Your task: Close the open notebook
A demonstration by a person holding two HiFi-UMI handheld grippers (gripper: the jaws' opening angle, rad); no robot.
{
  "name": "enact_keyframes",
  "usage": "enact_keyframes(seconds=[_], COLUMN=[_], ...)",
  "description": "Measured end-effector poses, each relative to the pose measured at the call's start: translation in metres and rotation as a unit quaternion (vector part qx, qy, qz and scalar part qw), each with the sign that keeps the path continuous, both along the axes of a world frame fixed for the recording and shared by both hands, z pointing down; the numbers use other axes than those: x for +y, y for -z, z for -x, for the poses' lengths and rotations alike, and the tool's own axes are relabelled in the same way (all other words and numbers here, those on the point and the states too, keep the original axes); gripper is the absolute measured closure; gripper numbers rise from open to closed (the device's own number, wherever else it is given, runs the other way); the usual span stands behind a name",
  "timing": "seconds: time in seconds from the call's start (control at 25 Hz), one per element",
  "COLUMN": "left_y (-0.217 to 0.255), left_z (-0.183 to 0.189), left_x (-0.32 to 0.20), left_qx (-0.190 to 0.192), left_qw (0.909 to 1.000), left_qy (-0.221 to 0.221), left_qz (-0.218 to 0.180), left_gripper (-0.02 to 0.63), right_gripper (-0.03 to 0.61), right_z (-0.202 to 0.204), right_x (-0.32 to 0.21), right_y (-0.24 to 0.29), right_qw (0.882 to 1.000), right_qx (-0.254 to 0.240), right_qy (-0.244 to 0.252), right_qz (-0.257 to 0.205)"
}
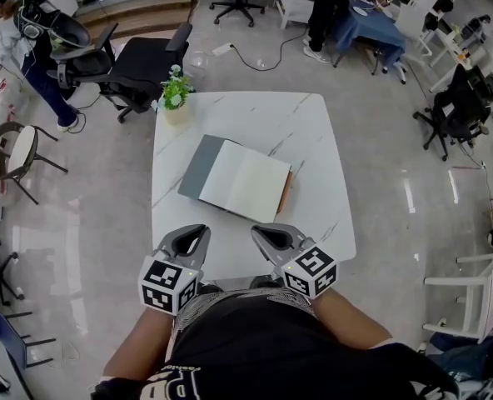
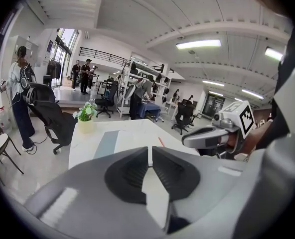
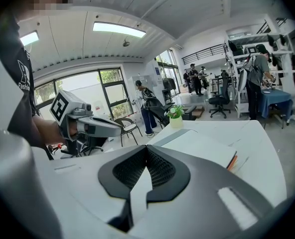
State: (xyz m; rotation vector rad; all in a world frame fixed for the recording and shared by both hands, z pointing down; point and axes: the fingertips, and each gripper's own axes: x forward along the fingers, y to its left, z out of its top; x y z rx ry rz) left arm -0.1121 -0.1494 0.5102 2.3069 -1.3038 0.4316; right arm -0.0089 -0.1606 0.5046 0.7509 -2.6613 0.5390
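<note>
The notebook (image 1: 240, 182) lies open in the middle of the white table (image 1: 309, 123), with pale pages up, a grey cover spread to the left and an orange edge at the right. It also shows in the left gripper view (image 2: 130, 138) and the right gripper view (image 3: 200, 146). My left gripper (image 1: 200, 233) hovers shut over the table's near edge, short of the notebook's near left. The right gripper (image 1: 260, 233) is shut beside it, just short of the notebook's near edge. Neither holds anything. The jaws meet at their tips on the left gripper (image 2: 151, 149) and the right gripper (image 3: 146, 148).
A small potted plant (image 1: 175, 94) stands at the table's far left corner. Black office chairs (image 1: 138, 65) sit beyond it, and a round chair (image 1: 13, 152) is to the left. A person (image 1: 22, 44) stands at far left, another by a blue table (image 1: 371, 23).
</note>
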Motion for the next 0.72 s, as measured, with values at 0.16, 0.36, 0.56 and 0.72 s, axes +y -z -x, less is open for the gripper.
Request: enact_keyframes(seconds=[0.16, 0.36, 0.56, 0.72], left_y=[0.001, -0.001, -0.003, -0.005], left_z=[-0.002, -0.005, -0.001, 0.001], left_x=[0.003, 0.005, 0.009, 0.009], left_qx=[0.011, 0.011, 0.020, 0.017], left_qw=[0.9999, 0.9999, 0.9997, 0.9998], left_qy=[-0.003, -0.007, -0.003, -0.005], left_qz=[-0.001, 0.006, 0.010, 0.012], left_gripper=[0.547, 0.520, 0.520, 0.520], right_gripper=[0.578, 0.578, 0.578, 0.578], right_z=[0.000, -0.001, 0.000, -0.002], right_x=[0.004, 0.006, 0.012, 0.012], right_y=[0.002, 0.004, 0.003, 0.002], right_qw=[1.000, 1.000, 1.000, 1.000], right_qx=[0.002, 0.001, 0.001, 0.001], right_qy=[0.001, -0.002, -0.003, -0.009], right_qz=[-0.002, -0.004, -0.006, -0.007])
